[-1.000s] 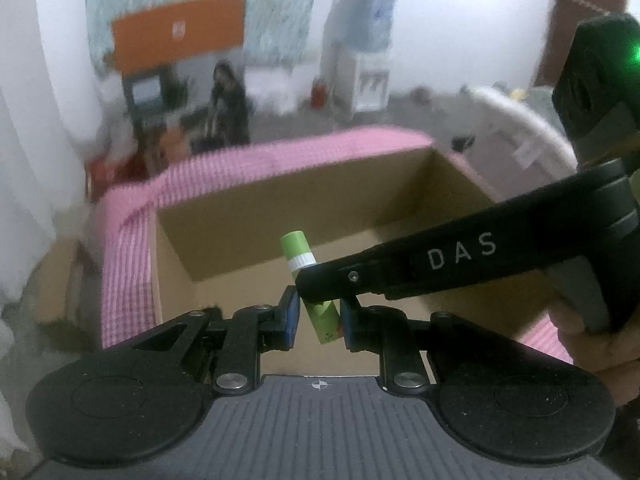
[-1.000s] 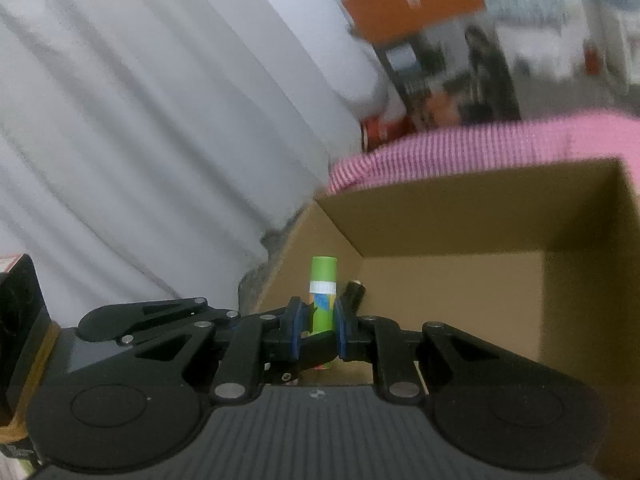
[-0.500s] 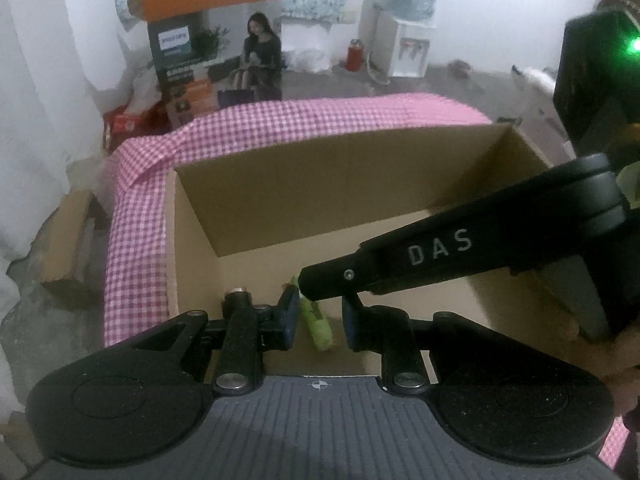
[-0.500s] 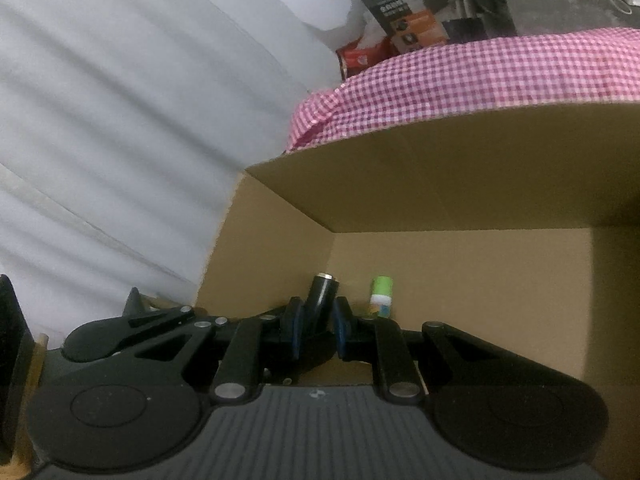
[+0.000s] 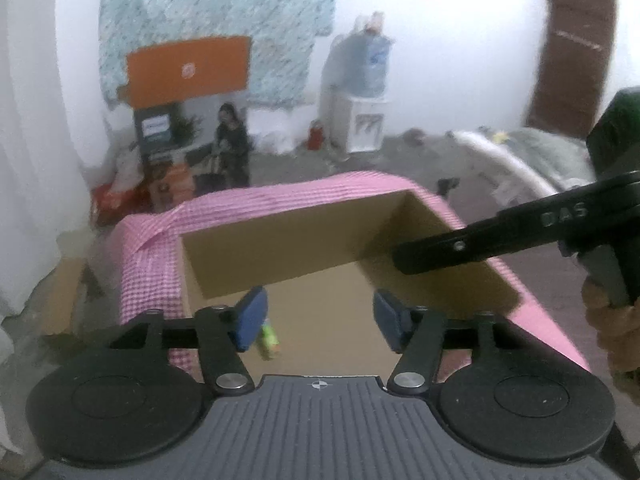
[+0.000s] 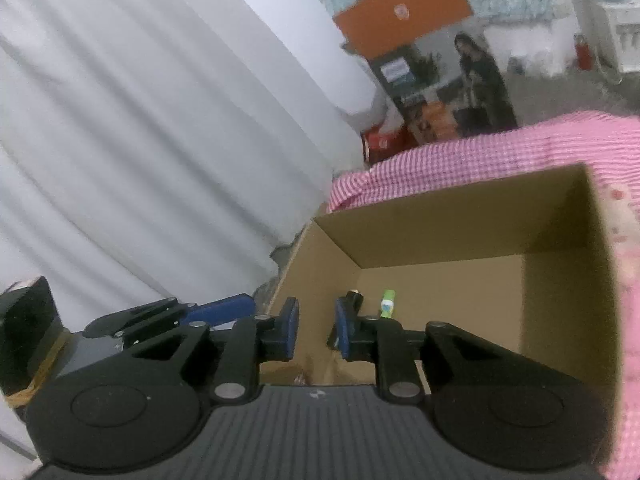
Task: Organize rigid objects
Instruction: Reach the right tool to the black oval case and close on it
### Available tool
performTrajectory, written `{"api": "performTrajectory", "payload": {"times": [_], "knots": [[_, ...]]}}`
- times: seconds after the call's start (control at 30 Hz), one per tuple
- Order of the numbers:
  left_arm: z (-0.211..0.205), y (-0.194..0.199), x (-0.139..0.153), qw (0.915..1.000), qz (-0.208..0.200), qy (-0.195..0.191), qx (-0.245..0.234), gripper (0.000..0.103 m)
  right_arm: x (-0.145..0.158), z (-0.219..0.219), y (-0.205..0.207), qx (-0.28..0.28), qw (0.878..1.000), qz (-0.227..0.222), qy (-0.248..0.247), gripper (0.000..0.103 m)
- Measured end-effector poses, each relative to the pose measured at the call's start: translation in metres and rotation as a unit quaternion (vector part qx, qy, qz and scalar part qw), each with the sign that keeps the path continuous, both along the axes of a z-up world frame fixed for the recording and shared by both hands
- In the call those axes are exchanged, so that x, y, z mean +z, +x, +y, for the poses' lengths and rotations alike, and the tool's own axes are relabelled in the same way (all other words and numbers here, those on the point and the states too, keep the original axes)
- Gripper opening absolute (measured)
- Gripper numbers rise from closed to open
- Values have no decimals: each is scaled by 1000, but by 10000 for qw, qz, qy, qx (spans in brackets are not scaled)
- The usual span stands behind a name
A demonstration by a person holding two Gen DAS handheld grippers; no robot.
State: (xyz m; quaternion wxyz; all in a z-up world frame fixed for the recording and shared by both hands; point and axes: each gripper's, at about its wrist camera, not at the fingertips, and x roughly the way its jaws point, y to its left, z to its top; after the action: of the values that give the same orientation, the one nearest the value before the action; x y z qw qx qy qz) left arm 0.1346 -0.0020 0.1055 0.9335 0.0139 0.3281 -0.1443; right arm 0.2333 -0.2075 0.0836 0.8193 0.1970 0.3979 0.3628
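Two items below open tongs

One cardboard box holds two items: one green tube and one black cylinder; two grippers in view.

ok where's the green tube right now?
The green tube lies on the floor of the cardboard box, right of the black cylinder; neither gripper holds it.

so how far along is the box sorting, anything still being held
Done: the green tube and a dark cylinder lie on the cardboard box floor. In hand: nothing; the left gripper and right gripper have just been opening, jaws empty. Left: no other loose items are in view.
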Motion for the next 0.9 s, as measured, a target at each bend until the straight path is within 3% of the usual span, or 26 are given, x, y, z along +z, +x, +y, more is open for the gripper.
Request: {"api": "performTrajectory", "payload": {"times": [0.03,0.07,0.1,0.3,0.53,0.63,0.8,0.9], "knots": [[-3,-8,2,10000,-46,-20,-65,67,3,-7,-9,-35,10000,-51,24,38],[-7,-14,2,9999,-93,-36,-133,71,6,-14,-20,-99,9999,-120,45,51],[-11,-22,2,9997,-143,-42,-204,74,7,-21,-30,-153,9997,-189,54,53],[-35,-54,-19,9976,-83,23,-682,84,-1,-58,-93,-533,9979,-363,-6,53],[-72,-72,-66,9916,220,312,-1239,85,-49,-79,-138,-978,9947,-42,-326,53],[-88,-78,-86,9875,314,450,-1475,81,-71,-80,-146,-1060,9927,117,-562,45],[-110,-79,-107,9805,574,527,-1804,59,-102,-81,-150,-1022,9903,407,-853,38],[-117,-79,-118,9769,788,491,-1922,53,-111,-74,-146,-879,9896,413,-1064,36]]}}
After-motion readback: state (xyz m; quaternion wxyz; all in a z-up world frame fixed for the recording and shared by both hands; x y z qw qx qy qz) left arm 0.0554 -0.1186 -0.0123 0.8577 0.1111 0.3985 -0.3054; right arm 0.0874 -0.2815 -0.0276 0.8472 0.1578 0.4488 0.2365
